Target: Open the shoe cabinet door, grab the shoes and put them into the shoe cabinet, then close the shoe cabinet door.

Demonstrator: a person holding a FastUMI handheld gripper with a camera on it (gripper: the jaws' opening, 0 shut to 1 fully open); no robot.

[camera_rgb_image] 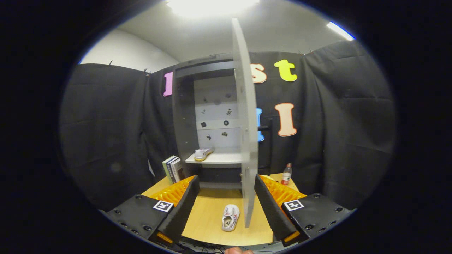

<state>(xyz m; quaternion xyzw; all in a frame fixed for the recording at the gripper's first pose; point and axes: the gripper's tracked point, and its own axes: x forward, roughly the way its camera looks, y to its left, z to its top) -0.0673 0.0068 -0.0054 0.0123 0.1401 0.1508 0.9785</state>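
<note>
The shoe cabinet (183,116) stands at the back of the wooden table (208,218), its door (246,123) swung wide open and seen edge-on, reaching toward me. One white shoe (203,153) rests on the cabinet's light shelf (219,159). A second white shoe (230,217) lies on the table between my fingers, sole end toward me, just left of the door's lower edge. My gripper (226,206) is open, held above the table, and its fingers touch nothing.
Several books (172,169) lean upright against the cabinet's left side. A small bottle with a red label (286,174) stands on the table right of the door. Black cloth walls close the booth. A fingertip (237,251) shows below the table's near edge.
</note>
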